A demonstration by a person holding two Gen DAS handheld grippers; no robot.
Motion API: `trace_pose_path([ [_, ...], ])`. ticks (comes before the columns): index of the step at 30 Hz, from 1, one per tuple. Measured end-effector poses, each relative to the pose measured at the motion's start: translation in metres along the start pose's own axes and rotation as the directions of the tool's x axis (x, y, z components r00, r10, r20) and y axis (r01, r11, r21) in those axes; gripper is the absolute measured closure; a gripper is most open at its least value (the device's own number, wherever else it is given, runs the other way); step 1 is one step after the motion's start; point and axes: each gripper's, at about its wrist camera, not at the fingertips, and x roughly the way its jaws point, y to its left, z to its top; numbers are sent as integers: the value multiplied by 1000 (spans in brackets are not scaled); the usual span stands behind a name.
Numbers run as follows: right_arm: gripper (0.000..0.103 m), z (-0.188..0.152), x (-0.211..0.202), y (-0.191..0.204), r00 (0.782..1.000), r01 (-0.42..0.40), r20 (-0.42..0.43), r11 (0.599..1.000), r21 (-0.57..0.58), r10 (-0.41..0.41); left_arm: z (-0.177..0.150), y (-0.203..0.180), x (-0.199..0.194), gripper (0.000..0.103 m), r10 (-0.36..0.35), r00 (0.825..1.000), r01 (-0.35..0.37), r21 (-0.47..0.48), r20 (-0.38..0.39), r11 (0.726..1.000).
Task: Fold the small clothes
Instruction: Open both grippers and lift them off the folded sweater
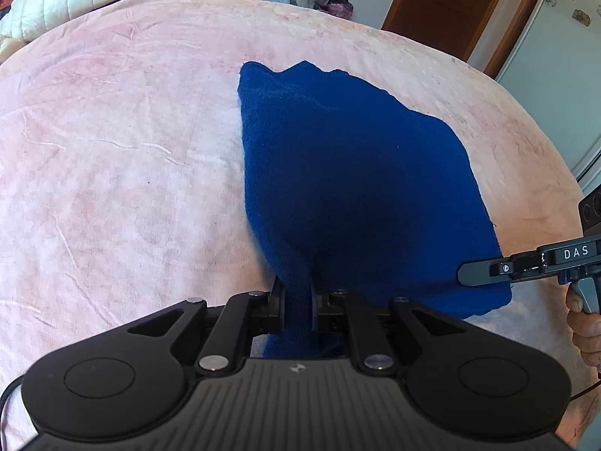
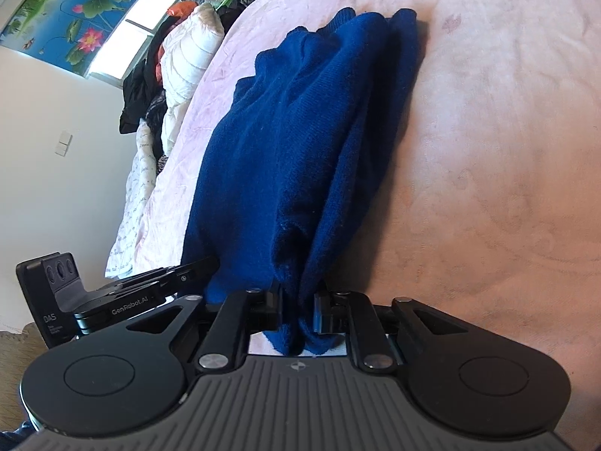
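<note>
A dark blue knitted garment (image 1: 349, 173) lies partly folded on the pink blanket (image 1: 112, 143). Its near edge is lifted by both grippers. My left gripper (image 1: 296, 300) is shut on a bunched strip of the blue fabric. The right gripper (image 1: 484, 272) comes in from the right edge of the left wrist view, pinching the garment's near right corner. In the right wrist view the blue garment (image 2: 300, 150) hangs in thick folds from my right gripper (image 2: 298, 308), which is shut on it. The left gripper (image 2: 176, 278) shows at the left, its tips behind the cloth.
A pile of clothes and a white quilted jacket (image 1: 56, 0) sit along the far edge of the bed. A brown door (image 1: 450, 0) stands at the back right. A person's hand (image 1: 586, 323) holds the right gripper's handle. Bare blanket spreads left of the garment.
</note>
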Motion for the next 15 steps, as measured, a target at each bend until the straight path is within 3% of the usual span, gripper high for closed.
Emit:
trace_pose_path([
  [3,78,-6,-3,0,999,13,44,1000,13,-14,-5,-5,-8,82,36,998,-38,35,49,999],
  [5,62,-13,-12,6,995,43,95,999,11,-44,-12,-6,-20,52,102,988,-106,34,118,994],
  [7,36,-23,-27,17,979,100,181,995,-14,-95,-22,-7,-38,30,153,961,-164,32,230,986],
  [9,34,-40,-41,35,935,234,293,968,-93,-198,-35,-8,-54,27,174,928,-192,22,328,981],
  [11,34,-63,-46,51,881,379,370,909,-175,-296,-50,-9,-60,27,182,915,-198,6,360,980],
  [13,29,-88,-46,59,845,451,410,869,-203,-343,-64,-11,-56,27,200,918,-205,-20,343,978],
  [15,23,-111,-43,59,821,497,425,844,-201,-382,-77,-12,-47,27,188,934,-187,-32,303,982],
])
